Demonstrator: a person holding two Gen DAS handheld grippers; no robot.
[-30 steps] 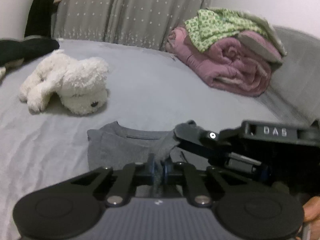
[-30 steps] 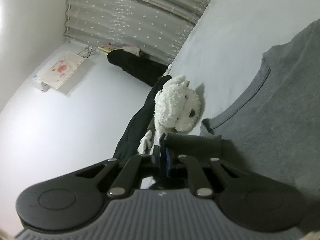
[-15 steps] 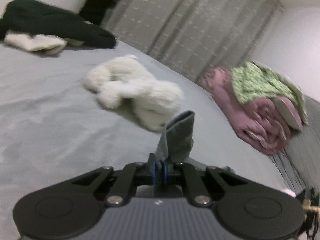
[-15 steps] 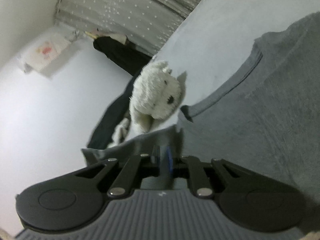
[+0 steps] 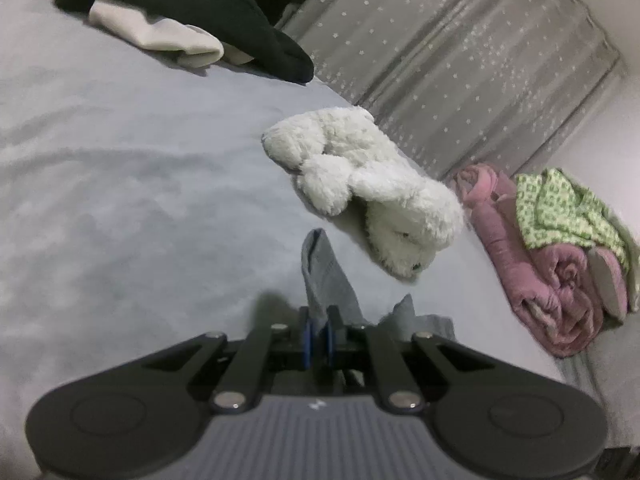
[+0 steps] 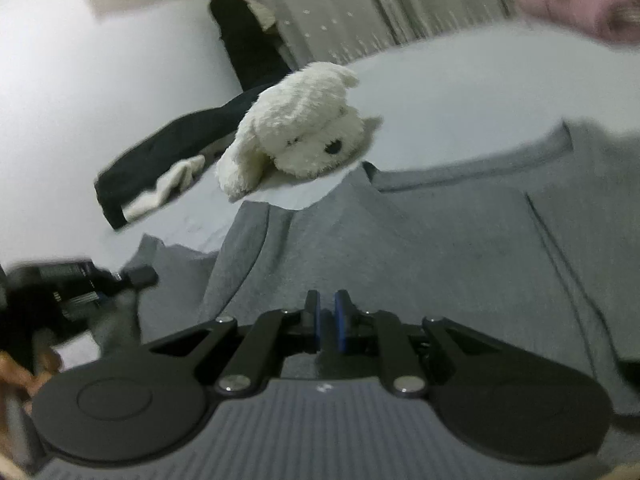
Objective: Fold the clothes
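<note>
Two sets of jaws are at work on one grey shirt (image 5: 326,280). The left gripper (image 5: 316,332) is clamped on a narrow strip of it, which stands up from the pads toward 12 o'clock. The right gripper (image 6: 327,320) shows a thin gap between its blue pads; I cannot tell whether cloth is pinched there.

A second ago the left camera looked across the flat shirt with the collar ahead. Now it has swung out over bare bed (image 5: 120,200), with the cloth trailing behind it. The upright fold that stood in the right jaws a second ago no longer shows. Instead a flap with a curved hem lies over the shirt's body at 10 o'clock in the right view. I judge that a side fold is being laid down and the next fold is not yet started.

The shirt is soft, matte knit with a ribbed collar, spread on the smooth pale sheet. Beyond it, at 1 o'clock, lies a fluffy white toy dog (image 5: 368,196). A rolled pink blanket (image 5: 552,280) sits at 3 o'clock, and black clothes (image 5: 200,12) lie at 11 o'clock before a pleated, dotted curtain (image 5: 460,60).
</note>
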